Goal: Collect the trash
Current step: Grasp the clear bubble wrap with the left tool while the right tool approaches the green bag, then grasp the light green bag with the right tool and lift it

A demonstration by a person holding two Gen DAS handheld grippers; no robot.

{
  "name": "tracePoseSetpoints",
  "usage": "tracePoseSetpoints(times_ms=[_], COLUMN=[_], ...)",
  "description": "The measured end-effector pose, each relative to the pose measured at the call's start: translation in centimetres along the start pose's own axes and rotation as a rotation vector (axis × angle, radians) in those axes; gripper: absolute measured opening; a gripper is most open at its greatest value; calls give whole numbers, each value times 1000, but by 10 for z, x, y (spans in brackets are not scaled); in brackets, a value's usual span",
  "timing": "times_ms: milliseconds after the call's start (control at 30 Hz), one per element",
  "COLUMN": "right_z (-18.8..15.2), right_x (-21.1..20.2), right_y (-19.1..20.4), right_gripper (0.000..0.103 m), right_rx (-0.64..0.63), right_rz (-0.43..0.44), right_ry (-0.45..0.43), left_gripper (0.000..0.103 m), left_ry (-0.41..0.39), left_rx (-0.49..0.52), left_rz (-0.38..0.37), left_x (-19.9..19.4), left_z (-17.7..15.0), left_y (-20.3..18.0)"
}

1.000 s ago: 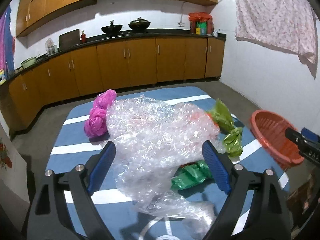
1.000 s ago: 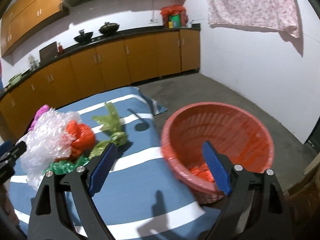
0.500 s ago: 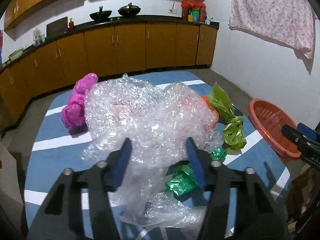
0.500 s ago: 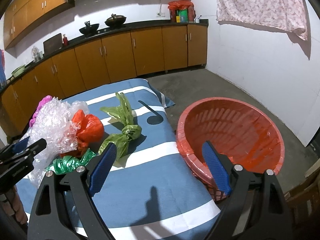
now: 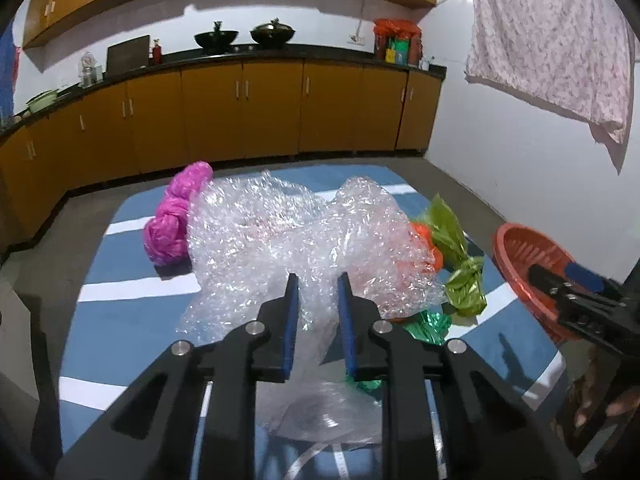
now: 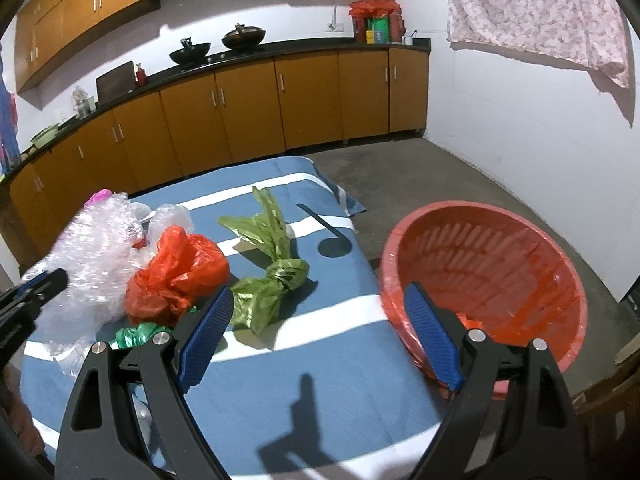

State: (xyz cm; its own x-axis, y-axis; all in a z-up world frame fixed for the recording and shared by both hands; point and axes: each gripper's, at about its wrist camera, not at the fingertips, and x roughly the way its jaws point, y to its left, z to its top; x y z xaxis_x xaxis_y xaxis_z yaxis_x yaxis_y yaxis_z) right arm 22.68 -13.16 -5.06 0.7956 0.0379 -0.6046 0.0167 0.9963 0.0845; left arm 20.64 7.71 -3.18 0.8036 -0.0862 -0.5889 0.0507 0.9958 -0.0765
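A big crumpled sheet of clear bubble wrap (image 5: 280, 232) lies on the blue striped cloth (image 5: 120, 320). My left gripper (image 5: 317, 280) is closing, and its blue pads pinch a fold of the wrap's near edge. Around the wrap lie a pink bag (image 5: 176, 216), an orange bag (image 6: 176, 276), a knotted light green bag (image 6: 272, 272) and a dark green bag (image 6: 136, 334). My right gripper (image 6: 318, 300) hangs open over the cloth's right edge, between the light green bag and the red basket (image 6: 460, 206), with nothing between its fingers.
The red basket stands on the floor to the right of the cloth, with some orange plastic in its bottom. Brown cabinets (image 5: 240, 112) with a dark counter run along the back wall. A flowered cloth (image 5: 552, 40) hangs on the white wall at the right.
My left gripper's jaws have come together from wide open onto the bubble wrap. The right gripper has shifted a little left, from over the basket toward the cloth, still open.
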Motion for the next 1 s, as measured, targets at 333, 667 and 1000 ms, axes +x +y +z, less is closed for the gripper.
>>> tracePoseSetpoints(times_ms=[333,667,1000], right_z=[-1,-15,-13], right_x=[52,70,49], right_y=[23,27,16], right_gripper=[62,27,6], right_rx=[1,-4,16], right_rz=[-3,24,52], right_ry=[127,218,176], left_gripper=[19,19,19], left_ry=[-55,-63,-69], left_rx=[-52,-58,-63], left_rz=[26,21,23], left_x=[-21,-23,-25], left_z=[14,16,17], left_y=[16,16,14])
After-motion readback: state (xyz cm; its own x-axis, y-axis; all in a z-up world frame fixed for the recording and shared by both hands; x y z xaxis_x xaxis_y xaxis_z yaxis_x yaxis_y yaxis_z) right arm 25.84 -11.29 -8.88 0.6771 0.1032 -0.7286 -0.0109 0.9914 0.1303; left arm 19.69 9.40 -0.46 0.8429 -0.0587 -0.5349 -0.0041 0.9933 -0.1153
